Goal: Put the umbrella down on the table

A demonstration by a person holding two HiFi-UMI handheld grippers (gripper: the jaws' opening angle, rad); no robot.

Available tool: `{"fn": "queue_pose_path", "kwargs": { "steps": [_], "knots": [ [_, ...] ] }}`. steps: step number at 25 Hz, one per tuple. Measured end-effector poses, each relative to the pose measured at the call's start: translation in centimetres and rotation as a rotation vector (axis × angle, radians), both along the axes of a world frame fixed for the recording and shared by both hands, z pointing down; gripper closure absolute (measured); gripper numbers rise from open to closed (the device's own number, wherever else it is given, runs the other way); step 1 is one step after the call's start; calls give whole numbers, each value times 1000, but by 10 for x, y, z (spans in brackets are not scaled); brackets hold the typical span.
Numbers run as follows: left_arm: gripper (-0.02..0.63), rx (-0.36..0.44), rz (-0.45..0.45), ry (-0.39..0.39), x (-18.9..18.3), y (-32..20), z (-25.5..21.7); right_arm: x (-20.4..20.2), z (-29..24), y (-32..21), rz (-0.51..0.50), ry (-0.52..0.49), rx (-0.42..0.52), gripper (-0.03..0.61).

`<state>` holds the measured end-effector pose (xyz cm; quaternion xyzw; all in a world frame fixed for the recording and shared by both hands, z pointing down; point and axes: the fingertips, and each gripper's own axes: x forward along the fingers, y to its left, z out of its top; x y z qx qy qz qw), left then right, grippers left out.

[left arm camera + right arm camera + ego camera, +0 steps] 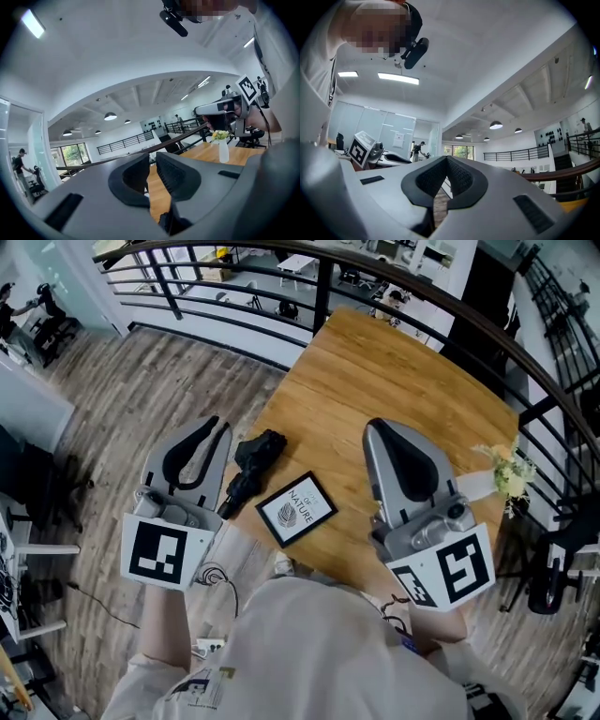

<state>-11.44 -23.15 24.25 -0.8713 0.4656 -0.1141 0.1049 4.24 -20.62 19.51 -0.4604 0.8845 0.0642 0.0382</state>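
Lying folded on the table [394, 371], the umbrella [255, 463] is being touched by neither gripper.
The left gripper [152, 159] is being held narrowly apart, the right gripper [447, 159] pressed together, both empty.

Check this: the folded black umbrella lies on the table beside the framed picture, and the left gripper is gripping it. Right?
No. The left gripper holds nothing; the left gripper view shows its jaws nearly together with nothing between them. The folded black umbrella does lie on the table beside the framed picture.
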Motion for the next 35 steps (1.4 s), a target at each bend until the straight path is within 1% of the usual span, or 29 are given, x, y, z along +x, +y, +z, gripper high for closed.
{"fn": "queue_pose_path", "kwargs": {
  "steps": [2,5,8,12,16,20,24,27,31,35],
  "knots": [
    [559,22,19,12,-3,8,-10,2,-7,8,1,2,8,552],
    [569,84,35,7,-5,20,-24,8,-16,20,3,8,24,554],
    [575,79,35,36,0,32,-28,16,-20,29,14,18,36,554],
    [575,115,23,-4,-1,39,-17,24,-9,32,38,36,15,554],
    [575,56,21,-11,-2,42,10,26,14,33,48,51,-38,552],
    [591,-12,-8,-6,-6,40,36,22,37,37,17,15,-125,552],
    [595,-57,-16,2,-6,44,53,13,58,38,-10,38,-179,554],
    [597,-74,-19,14,-5,48,59,10,69,38,-21,47,-203,554],
    [597,-81,-23,17,-3,47,60,13,73,34,-23,18,-224,552],
    [597,-84,-27,20,-3,46,58,15,74,31,-22,10,-230,554]
  ]
}}
